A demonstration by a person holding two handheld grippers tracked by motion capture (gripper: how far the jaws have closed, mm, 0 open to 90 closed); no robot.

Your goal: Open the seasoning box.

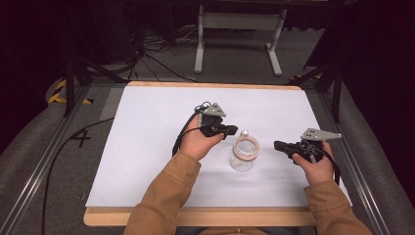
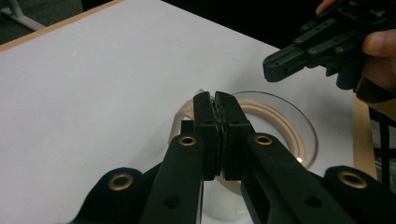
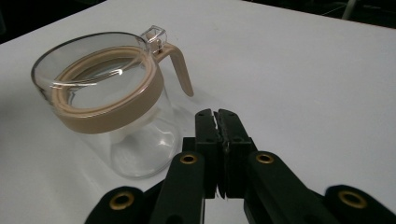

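Observation:
A clear glass jar (image 1: 244, 153) with a tan collar stands upright on the white table (image 1: 147, 147), between my two grippers. Its tan handle (image 3: 181, 73) and a small clear tab hang off the far side of the rim. My left gripper (image 1: 233, 130) hovers just left of that tab, jaws shut with nothing between them; in the left gripper view its tips (image 2: 215, 99) sit over the jar's rim (image 2: 289, 122). My right gripper (image 1: 279, 145) is a short way right of the jar, also shut and empty, with its tips (image 3: 215, 114) low beside the jar (image 3: 107, 116).
The white sheet covers a wooden tabletop with its edge (image 1: 195, 216) along the front. Aluminium rails (image 1: 44, 161) run down both sides. A grey metal stand (image 1: 238, 34) and black cables (image 1: 156, 58) are on the floor behind.

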